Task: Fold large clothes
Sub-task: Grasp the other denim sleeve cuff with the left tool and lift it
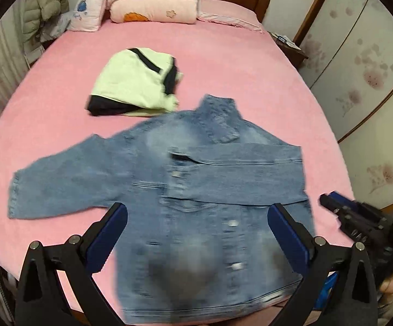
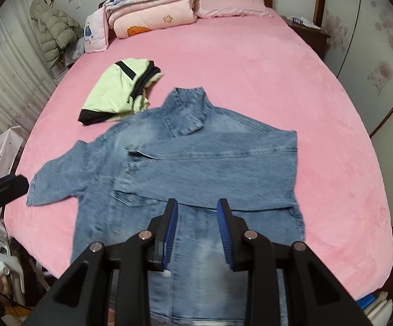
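lying flat on pink bed [image 2: 250,62], denim jacket [image 2: 210,163] spread near foot edge, one sleeve folded across chest, other sleeve out to side; left claw [image 1: 196,228] wide, empty above hem; right claw [image 2: 197,222] narrower, gap empty, above jacket; folded green-black garment [image 1: 134,81] beyond collar

bare pink bed [image 2: 250,81] is lying open right of and beyond the denim jacket [image 2: 196,157]; folded green garment [image 2: 115,95] is crowding the jacket's far-left shoulder.
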The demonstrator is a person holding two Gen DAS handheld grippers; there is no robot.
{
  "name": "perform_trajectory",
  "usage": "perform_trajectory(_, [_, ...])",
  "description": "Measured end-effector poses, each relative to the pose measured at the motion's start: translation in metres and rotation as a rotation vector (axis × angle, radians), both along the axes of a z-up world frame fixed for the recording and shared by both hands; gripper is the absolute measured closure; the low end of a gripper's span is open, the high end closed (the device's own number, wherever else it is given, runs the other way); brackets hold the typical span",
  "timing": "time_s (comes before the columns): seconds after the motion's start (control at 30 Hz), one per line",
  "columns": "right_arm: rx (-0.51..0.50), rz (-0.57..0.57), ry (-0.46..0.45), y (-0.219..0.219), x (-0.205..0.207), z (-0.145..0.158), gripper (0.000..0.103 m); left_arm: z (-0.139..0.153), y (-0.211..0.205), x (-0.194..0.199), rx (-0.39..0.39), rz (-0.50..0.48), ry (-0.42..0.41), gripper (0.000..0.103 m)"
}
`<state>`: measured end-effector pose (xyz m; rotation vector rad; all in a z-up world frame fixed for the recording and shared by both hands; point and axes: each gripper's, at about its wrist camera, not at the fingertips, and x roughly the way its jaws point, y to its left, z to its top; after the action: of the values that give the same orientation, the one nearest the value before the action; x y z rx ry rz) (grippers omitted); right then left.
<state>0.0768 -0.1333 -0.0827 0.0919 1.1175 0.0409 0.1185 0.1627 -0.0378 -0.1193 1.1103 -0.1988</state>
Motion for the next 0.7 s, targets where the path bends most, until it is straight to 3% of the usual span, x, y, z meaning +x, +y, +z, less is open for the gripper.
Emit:
perform_trajectory(0.23, [-0.069,-0.008,-0.069,0.102,0.009,0.03,0.074,-0.004,0.138,-0.007,-0.042,0.076,-0.013,0.001])
perform_trajectory(0.37, [0.013,-0.023,-0.062,0.152,0.023,0.038,0.074,-0.025,0.212,-0.009,-0.068,0.148,0.026,0.001])
perform_trajectory(0.53, [0.052,-0.009,-0.08,0.208,0.04,0.042,0.074,-0.047,0.277,-0.009,-0.071,0.227,0.074,0.001])
perform_trajectory(0.7, [0.037,0.078,-0.054,0.267,0.058,0.032,0.074,-0.076,0.328,-0.006,-0.095,0.309,0.124,0.001])
